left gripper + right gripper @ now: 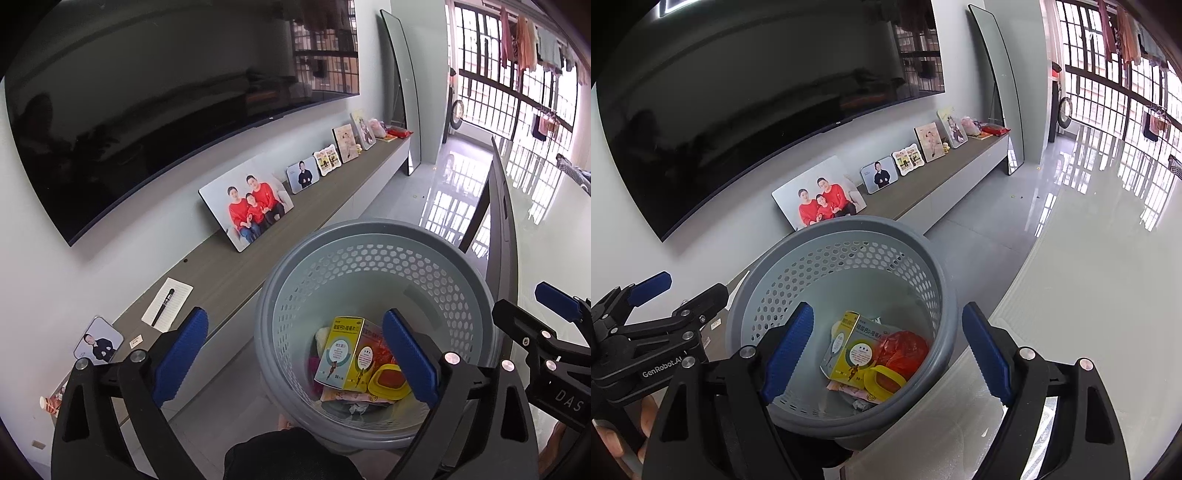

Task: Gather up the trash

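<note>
A grey perforated waste basket (369, 236) stands on the floor below me; it also shows in the right wrist view (846, 229). Inside lie a yellow medicine box (341, 350) (849, 354), a red wrapper (901, 349), a yellow ring-shaped lid (388, 382) (882, 380) and crumpled scraps. My left gripper (295, 356) is open and empty above the basket's left side. My right gripper (888, 356) is open and empty over the basket. Each gripper shows at the edge of the other's view.
A long low TV console (229, 273) runs along the wall with photo frames (245, 201), a paper and pen (166, 304), under a large dark TV (166, 92). A glass table edge (506, 229) lies right. A tall mirror (400, 92) leans at the far wall.
</note>
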A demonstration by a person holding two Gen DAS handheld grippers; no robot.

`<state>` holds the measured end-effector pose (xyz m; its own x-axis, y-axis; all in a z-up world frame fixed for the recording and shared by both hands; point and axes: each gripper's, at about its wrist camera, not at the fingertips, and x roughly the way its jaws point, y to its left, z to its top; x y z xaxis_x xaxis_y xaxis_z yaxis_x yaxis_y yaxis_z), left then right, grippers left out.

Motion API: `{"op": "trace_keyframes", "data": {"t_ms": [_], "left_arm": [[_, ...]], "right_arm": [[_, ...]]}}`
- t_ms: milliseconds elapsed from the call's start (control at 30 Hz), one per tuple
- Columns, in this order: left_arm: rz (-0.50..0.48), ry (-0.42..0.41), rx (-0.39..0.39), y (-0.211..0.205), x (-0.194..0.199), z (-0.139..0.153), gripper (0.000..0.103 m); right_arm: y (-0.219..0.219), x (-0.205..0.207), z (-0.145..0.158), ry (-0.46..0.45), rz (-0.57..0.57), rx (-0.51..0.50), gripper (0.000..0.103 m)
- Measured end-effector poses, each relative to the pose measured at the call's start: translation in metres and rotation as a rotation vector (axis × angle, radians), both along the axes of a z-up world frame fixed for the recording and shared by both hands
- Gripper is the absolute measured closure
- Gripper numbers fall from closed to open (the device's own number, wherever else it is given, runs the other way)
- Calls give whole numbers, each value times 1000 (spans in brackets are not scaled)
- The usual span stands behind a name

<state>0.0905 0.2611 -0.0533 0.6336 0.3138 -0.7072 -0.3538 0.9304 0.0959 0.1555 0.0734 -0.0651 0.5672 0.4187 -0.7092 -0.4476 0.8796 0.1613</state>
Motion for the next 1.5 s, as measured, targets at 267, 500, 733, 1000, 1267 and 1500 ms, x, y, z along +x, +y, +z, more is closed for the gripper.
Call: {"op": "trace_keyframes", "data": {"t_ms": [267,500,733,1000,1267,1500], "left_arm": [[9,4,17,-4,1,3,7],[10,0,27,-5,-1,6,6],[11,2,21,-4,-1,6,6],[12,16,2,-2,0,6,6],[15,18,6,-2,-1,4,6],[14,18,-1,-1,0,5,6]], "right_arm": [[-4,0,3,-7,-12,7,24],[-4,-2,5,-14,-16,11,24],[-4,-3,5,-19,-16,8,24],[-2,-4,7,-22,-15,5,24],[-2,-4,7,-22,-15,5,24],[-1,-3,8,-22,-13,4,24]]}}
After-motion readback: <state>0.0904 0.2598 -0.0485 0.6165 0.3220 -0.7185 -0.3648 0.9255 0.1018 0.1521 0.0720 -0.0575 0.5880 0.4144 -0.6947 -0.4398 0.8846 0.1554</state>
